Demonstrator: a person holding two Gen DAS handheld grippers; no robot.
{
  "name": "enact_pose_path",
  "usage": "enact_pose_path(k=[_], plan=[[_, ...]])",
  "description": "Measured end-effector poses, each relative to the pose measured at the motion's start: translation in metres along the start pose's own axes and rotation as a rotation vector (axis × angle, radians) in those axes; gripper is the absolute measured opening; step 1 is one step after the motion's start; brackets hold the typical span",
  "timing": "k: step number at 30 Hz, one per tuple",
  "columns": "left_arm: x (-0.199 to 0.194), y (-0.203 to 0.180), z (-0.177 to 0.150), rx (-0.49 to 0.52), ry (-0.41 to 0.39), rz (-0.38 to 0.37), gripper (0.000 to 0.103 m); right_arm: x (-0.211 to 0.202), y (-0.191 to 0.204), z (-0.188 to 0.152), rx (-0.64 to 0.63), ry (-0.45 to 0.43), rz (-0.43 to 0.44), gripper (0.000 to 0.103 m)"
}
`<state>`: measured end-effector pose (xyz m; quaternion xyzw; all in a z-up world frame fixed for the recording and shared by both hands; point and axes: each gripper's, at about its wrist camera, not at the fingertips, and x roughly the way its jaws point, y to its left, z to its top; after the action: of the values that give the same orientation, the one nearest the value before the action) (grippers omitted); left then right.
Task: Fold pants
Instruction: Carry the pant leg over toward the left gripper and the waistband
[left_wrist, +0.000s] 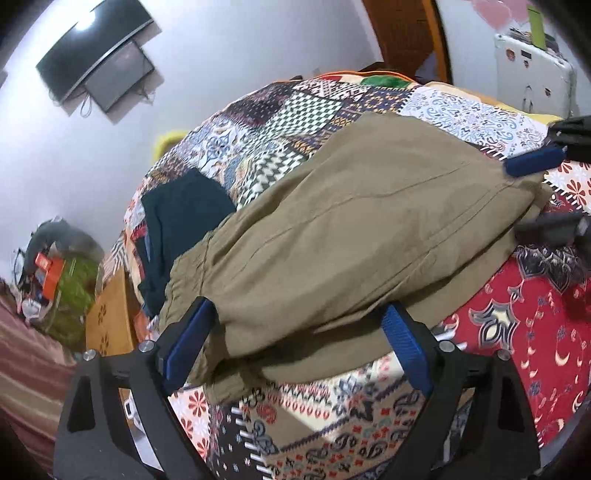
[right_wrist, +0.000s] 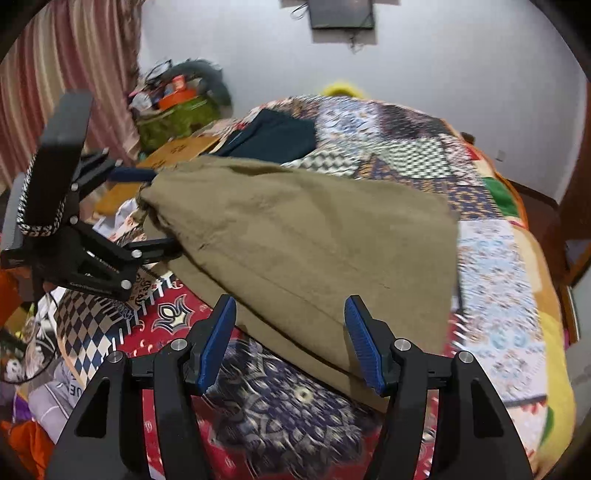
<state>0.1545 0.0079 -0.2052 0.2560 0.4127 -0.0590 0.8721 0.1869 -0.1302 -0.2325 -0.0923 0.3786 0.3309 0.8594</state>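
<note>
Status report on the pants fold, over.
Left gripper open, right gripper open. Olive-khaki cotton pants folded on patchwork quilt, released. Dark folded garment beside, clear.

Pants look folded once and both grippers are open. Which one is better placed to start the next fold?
Probably the left gripper: its open jaws straddle the waistband end of the khaki pants. The right gripper only frames a lower edge.

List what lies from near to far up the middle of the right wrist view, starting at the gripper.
Right gripper, jaws open, then the khaki pants, the dark folded garment on the patchwork bedspread, the yellow object at the bed's far edge, the white wall.
</note>
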Motion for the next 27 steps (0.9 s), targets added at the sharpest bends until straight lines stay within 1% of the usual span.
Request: enact_pose_path(k=[3,5,7,9,10,11,13,14,15,16,17,19,21,24,27], plan=[[0.000,0.004,0.010,-0.021,-0.012,-0.023,0.092,0.013,0.007,0.006,-0.022,0.017,0.011,0.057],[0.000,0.007,0.017,-0.041,-0.025,-0.042,0.089,0.020,0.011,0.009,-0.036,0.019,0.009,0.057],[0.000,0.008,0.020,-0.056,-0.031,-0.065,0.080,0.024,0.013,0.012,-0.046,0.011,0.001,0.057],[-0.001,0.008,0.024,-0.068,-0.036,-0.086,0.073,0.026,0.013,0.014,-0.054,0.002,-0.001,0.057],[-0.003,0.007,0.025,-0.070,-0.045,-0.088,0.066,0.026,0.013,0.015,-0.056,-0.002,-0.004,0.051],[-0.004,0.006,0.025,-0.070,-0.051,-0.088,0.063,0.024,0.012,0.016,-0.060,-0.016,-0.011,0.041],[-0.006,0.004,0.025,-0.074,-0.056,-0.091,0.047,0.022,0.013,0.019,-0.062,-0.027,-0.012,0.030],[-0.008,0.004,0.025,-0.078,-0.057,-0.095,0.041,0.017,0.012,0.019,-0.063,-0.041,-0.015,0.024],[-0.009,0.004,0.024,-0.087,-0.055,-0.099,0.032,0.013,0.013,0.020,-0.070,-0.055,-0.019,0.020],[-0.011,0.005,0.023,-0.101,-0.056,-0.097,0.030,0.010,0.015,0.020,-0.075,-0.062,-0.025,0.014],[-0.014,0.008,0.023,-0.123,-0.062,-0.108,0.029,0.005,0.016,0.021,-0.088,-0.074,-0.029,0.011],[-0.018,0.013,0.021,-0.157,-0.074,-0.137,0.021,-0.002,0.018,0.020,-0.105,-0.091,-0.025,0.010],[-0.025,0.016,0.019,-0.184,-0.085,-0.164,0.018,-0.007,0.021,0.020,-0.125,-0.105,-0.035,0.009],[-0.034,0.015,0.015,-0.189,-0.094,-0.178,0.017,-0.015,0.029,0.017,-0.159,-0.114,-0.052,0.008],[-0.037,0.013,0.010,-0.192,-0.090,-0.201,0.017,-0.019,0.033,0.015,-0.163,-0.108,-0.045,0.008]])
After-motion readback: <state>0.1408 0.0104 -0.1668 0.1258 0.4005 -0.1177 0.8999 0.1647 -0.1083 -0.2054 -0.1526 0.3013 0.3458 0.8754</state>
